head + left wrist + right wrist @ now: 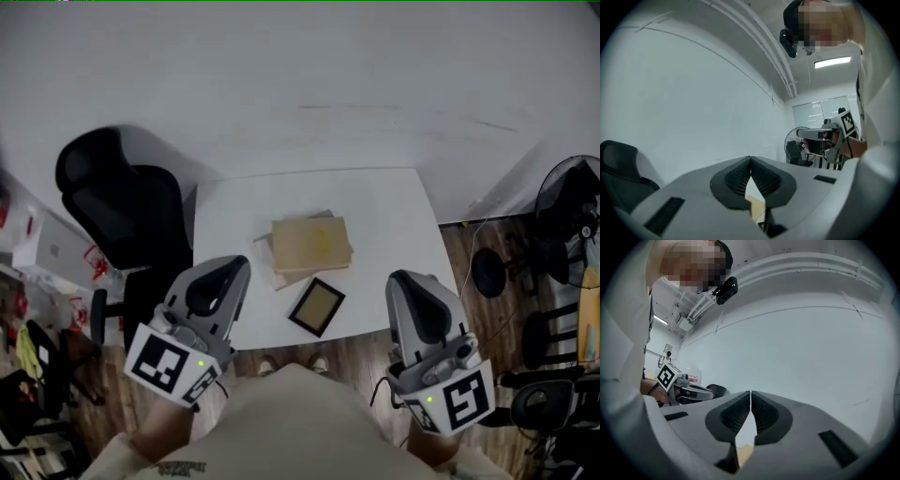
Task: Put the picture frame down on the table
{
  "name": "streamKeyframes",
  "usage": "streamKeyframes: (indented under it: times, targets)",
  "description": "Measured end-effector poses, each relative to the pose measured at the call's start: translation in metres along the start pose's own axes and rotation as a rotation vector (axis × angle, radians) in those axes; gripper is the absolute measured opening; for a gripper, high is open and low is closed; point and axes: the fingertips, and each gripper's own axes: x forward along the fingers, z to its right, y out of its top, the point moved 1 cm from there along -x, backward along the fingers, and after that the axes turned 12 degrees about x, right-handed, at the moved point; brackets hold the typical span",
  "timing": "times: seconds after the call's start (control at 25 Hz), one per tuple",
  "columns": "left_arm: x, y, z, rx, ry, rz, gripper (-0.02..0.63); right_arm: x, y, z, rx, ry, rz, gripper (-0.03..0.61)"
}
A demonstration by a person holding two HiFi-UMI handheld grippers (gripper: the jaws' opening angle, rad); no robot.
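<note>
The left hand-held gripper [232, 270] and right hand-held gripper [411, 281] were both closed, jaws together on nothing. Between and beyond their tips lay the picture frame [317, 307], flat on the table [394, 216], just nearer than the cardboard boxes [309, 246].

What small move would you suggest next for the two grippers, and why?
Probably none on the frame: I would simply rest both grippers. The picture frame already lies flat on the white table, on the person's side of the tan stack, and the left gripper and right gripper are both shut, empty and raised clear of it.
</note>
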Motion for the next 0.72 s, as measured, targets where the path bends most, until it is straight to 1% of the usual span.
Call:
streamKeyframes:
  times: [0.12,0.28,0.52,0.6,0.72]
  targets:
    - [0.0,-0.003,0.005,0.003,-0.005,-0.009,0.021,-0.003,-0.004,0.004,-0.028,-0.02,-0.02,0.029]
    - [0.004,-0.018,0.014,0.04,-0.02,-0.074,0.021,-0.003,-0.019,0.008,-0.022,-0.017,-0.039,0.029]
    - [0.014,-0.027,0.028,-0.013,-0.058,-0.089,0.021,-0.001,-0.032,0.012,0.01,-0.035,-0.054,0.029]
    - [0.016,-0.03,0.029,-0.004,-0.063,-0.087,0.021,-0.002,-0.035,0.015,0.015,-0.038,-0.069,0.029]
    - [0.019,-0.032,0.03,0.008,-0.072,-0.106,0.021,-0.002,-0.039,0.021,0.005,-0.049,-0.094,0.029]
